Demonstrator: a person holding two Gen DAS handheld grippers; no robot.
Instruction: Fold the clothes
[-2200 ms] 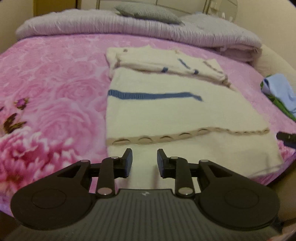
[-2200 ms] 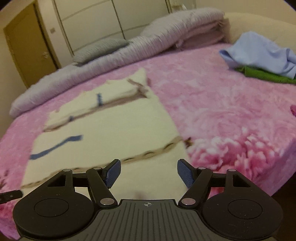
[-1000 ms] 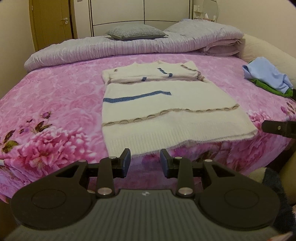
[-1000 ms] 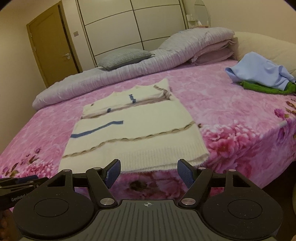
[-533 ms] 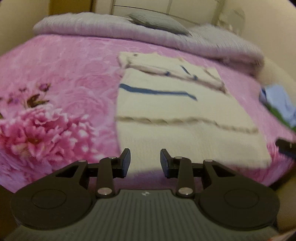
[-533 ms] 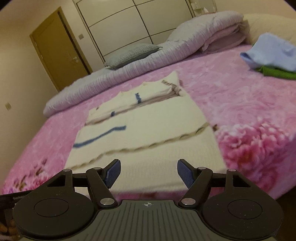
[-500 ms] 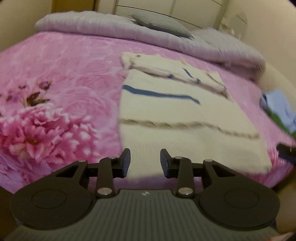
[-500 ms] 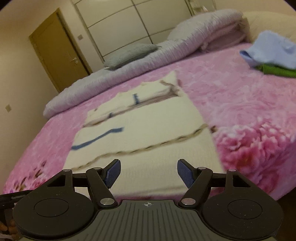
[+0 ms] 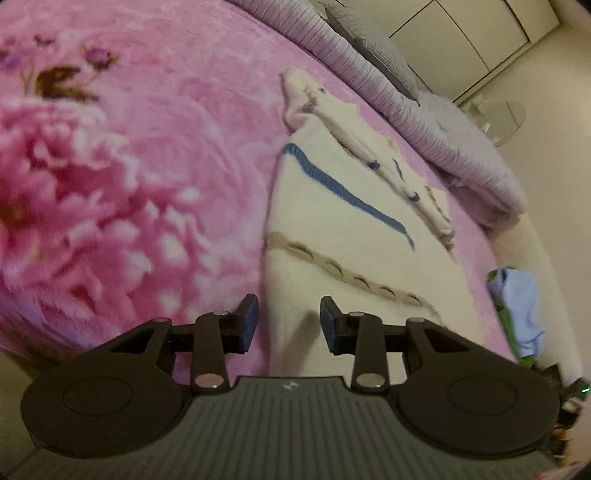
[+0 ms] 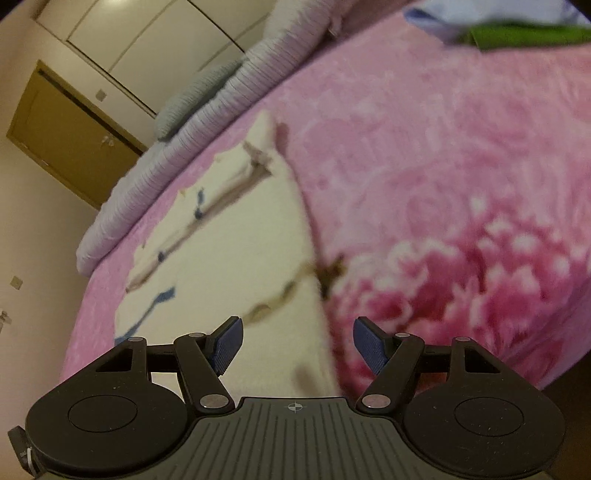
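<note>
A cream knitted sweater (image 9: 343,236) with a blue stripe and a beige chain band lies flat on the pink floral bedspread (image 9: 122,177), its sleeves folded across the far end. My left gripper (image 9: 289,318) is open, low over the sweater's near left hem corner, with the hem edge between its fingers. The sweater also shows in the right wrist view (image 10: 240,266). My right gripper (image 10: 297,341) is open wide over the near right hem corner, with the sweater's right edge running between its fingers. Neither holds cloth.
A light blue garment on a green one (image 9: 517,302) lies at the bed's right side, also in the right wrist view (image 10: 517,22). A folded lilac quilt (image 9: 424,122) and grey pillow (image 10: 195,96) line the far end. A brown door (image 10: 70,136) stands beyond.
Both grippers have dropped and moved in toward the sweater's near hem corners, each tilting outward. The sweater has not moved. Both jaws have stayed open.
</note>
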